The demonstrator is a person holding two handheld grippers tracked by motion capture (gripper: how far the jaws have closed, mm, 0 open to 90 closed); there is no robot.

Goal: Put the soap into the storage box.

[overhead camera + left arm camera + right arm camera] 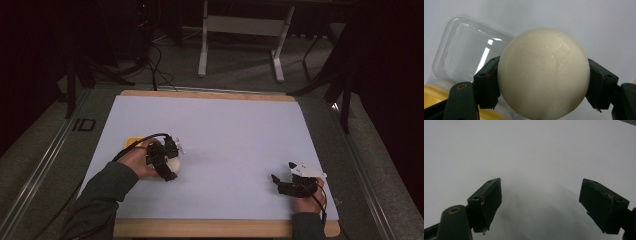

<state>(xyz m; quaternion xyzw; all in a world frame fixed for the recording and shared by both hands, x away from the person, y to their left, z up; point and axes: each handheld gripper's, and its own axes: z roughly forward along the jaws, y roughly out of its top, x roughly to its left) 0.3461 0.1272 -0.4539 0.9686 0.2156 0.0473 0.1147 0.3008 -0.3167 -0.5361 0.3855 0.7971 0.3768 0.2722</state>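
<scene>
On the white mat we count 1 clear-lidded yellow container, at 9 o'clock from 1 cream ball. Our left gripper clamps that ball between both pads. At 3 o'clock, well apart, our right gripper rests with jaws spread, holding nothing.
</scene>
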